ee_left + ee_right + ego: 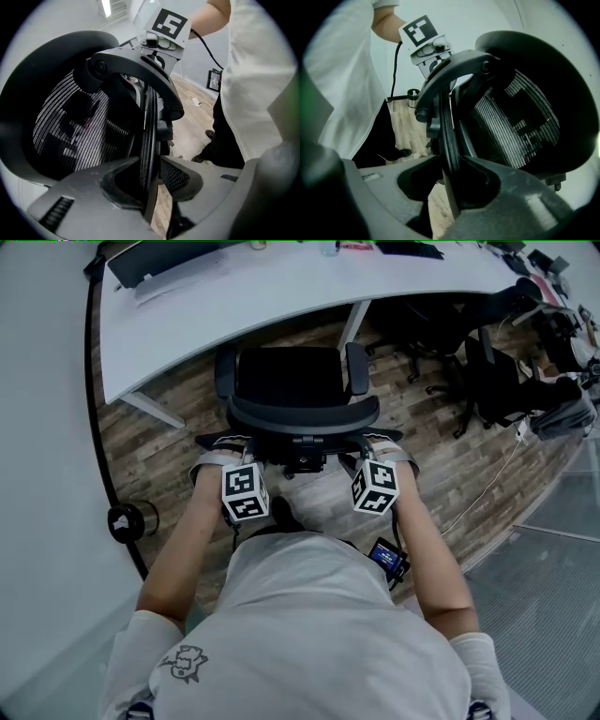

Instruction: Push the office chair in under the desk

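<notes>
Gripping the backrest rim of office chair [298,381]: left gripper [152,182] and right gripper [452,177], jaws part-closed, rim pinched between; seat partway under curved white desk [281,296].

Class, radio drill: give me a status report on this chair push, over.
Left gripper and right gripper clamped on office chair backrest rim. Chair short of desk, not yet under. Desk leg close ahead of one armrest; watch it.

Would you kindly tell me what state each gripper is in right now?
Left gripper: jaws closed on the office chair's backrest rim.
Right gripper: jaws closed on the same rim, on the other side.
</notes>
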